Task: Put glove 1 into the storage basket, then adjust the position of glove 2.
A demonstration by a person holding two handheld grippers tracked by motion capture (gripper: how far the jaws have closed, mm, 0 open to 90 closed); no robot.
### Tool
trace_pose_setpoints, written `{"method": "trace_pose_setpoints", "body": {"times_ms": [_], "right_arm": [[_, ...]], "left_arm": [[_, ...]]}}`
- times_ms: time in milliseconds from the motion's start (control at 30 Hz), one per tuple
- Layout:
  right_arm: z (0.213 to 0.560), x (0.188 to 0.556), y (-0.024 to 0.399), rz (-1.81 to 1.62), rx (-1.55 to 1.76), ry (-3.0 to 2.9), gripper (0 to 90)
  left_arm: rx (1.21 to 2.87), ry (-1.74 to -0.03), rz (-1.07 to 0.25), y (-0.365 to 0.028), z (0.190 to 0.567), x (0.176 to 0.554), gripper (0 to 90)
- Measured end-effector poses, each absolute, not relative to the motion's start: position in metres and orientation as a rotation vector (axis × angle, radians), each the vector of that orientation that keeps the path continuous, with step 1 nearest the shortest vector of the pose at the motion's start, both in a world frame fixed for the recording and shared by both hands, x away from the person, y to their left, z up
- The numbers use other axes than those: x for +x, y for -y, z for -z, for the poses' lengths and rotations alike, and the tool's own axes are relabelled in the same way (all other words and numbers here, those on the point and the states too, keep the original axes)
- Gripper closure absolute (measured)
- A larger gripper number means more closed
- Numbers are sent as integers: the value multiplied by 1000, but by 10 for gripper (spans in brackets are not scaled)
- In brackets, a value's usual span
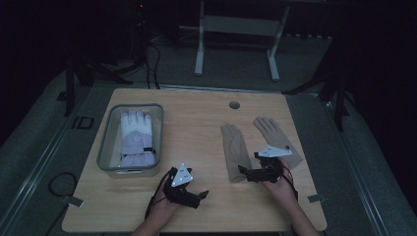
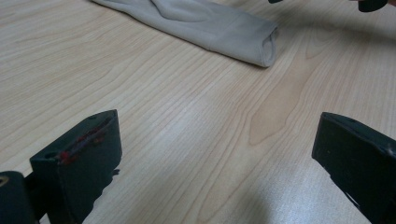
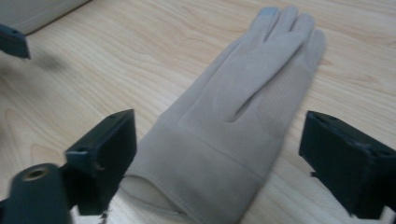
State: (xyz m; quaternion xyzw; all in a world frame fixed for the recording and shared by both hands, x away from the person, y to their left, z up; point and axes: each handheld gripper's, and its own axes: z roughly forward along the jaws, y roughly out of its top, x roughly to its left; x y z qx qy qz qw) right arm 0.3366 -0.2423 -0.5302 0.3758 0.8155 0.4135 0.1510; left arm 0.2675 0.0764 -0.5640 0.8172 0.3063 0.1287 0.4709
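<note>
On the tabletop (image 1: 196, 118), a clear bin (image 1: 105, 147) at the left holds a white-and-lilac glove (image 1: 136, 137). The left tongs (image 1: 201, 195) gape wide over bare wood, holding nothing. Just right, the right tongs (image 1: 244, 172) stand wide open astride the cuff of a beige glove (image 1: 234, 150), not pinching it; its mate (image 1: 275, 137) lies beside.
</note>
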Motion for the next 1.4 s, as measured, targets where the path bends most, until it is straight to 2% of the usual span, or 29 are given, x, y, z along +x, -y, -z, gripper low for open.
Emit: {"method": "trace_pose_setpoints", "body": {"times_ms": [233,267,333,367,400,467,500,533,633,700,1200,1333,1400], "right_arm": [[525,340,246,-1192,1085,-2343,136],[523,344,246,-1180,1075,-2346,169],[522,345,246,-1174,1073,-2345,177],[519,349,245,-1161,1056,-2346,218],[519,349,245,-1161,1056,-2346,218],[516,355,242,-1149,1064,-2341,336],[516,355,242,-1149,1064,-2341,336],[516,361,240,-1141,1084,-2330,394],[516,364,238,-1137,1092,-2335,407],[518,375,232,-1115,1109,-2348,447],[548,412,204,-993,1126,-2341,422],[558,411,202,-1008,1125,-2330,490],[558,408,202,-1016,1148,-2309,599]], "left_arm": [[2014,-753,-313,-75,565,267,17],[2013,-747,-314,-75,564,267,17],[2014,-746,-317,-75,564,267,17],[2012,-744,-316,-75,563,266,17],[2013,-744,-315,-75,563,266,17],[2008,-746,-317,-76,563,266,17],[2008,-746,-317,-76,563,266,17],[2006,-747,-319,-77,563,266,17],[2000,-742,-324,-77,562,265,17],[1989,-741,-328,-79,560,264,17],[1972,-746,-339,-85,558,264,17],[1968,-754,-335,-86,559,264,17],[1969,-755,-336,-86,559,264,17]]}}
